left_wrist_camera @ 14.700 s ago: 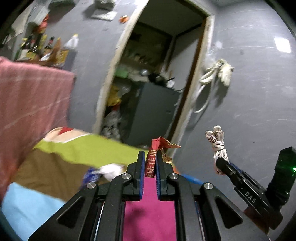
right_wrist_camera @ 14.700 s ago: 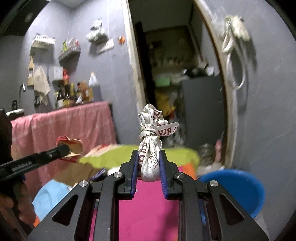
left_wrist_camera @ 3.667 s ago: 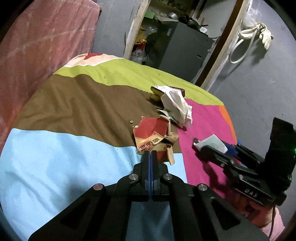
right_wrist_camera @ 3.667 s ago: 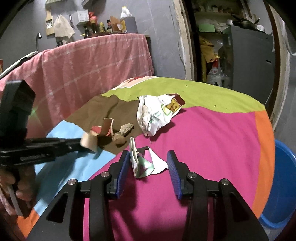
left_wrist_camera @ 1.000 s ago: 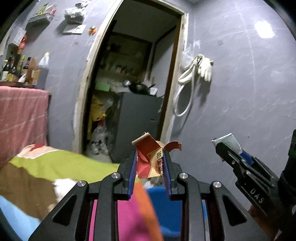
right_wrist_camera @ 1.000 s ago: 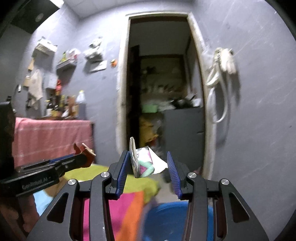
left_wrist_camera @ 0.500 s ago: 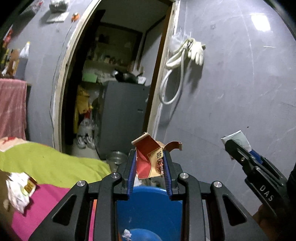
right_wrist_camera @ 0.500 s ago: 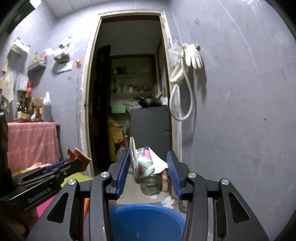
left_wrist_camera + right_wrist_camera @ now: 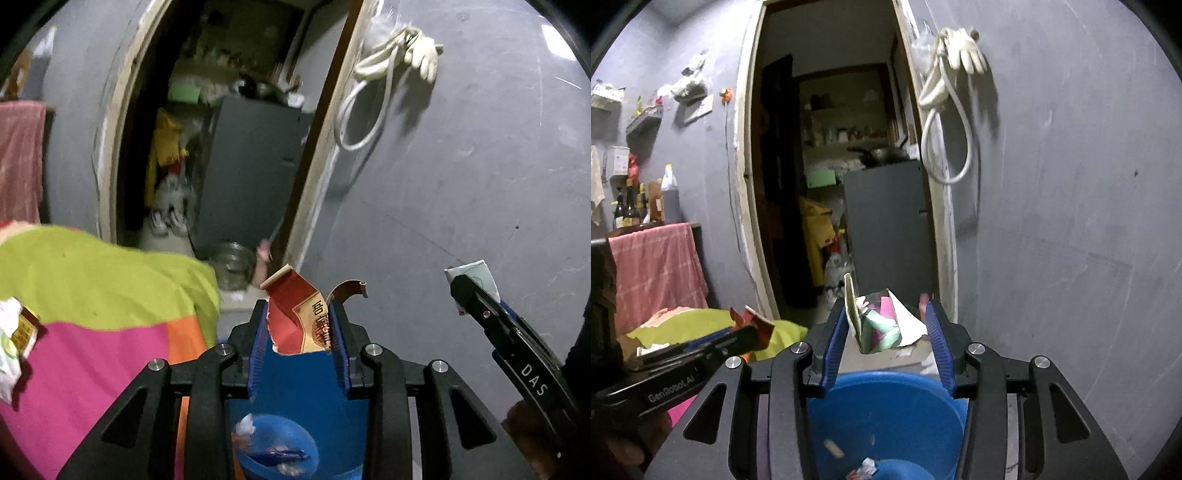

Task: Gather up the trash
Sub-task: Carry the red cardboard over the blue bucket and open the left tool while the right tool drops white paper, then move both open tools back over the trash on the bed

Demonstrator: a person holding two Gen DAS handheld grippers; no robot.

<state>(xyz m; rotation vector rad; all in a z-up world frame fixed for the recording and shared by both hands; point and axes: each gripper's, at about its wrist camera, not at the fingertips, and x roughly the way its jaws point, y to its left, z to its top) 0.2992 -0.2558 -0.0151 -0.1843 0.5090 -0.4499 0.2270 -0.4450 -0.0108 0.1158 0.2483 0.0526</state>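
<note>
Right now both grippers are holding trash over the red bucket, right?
Not quite: the bucket is blue, not red, as the right wrist view shows. The rest holds. The left gripper, its jaws opening, has the torn red packet between them, and the right gripper holds a wrapper, both above the bucket.

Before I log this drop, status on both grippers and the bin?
Left gripper jaws opening, red carton scrap between them. Right gripper holds white wrapper. Both over blue bucket; nothing blocking.
</note>
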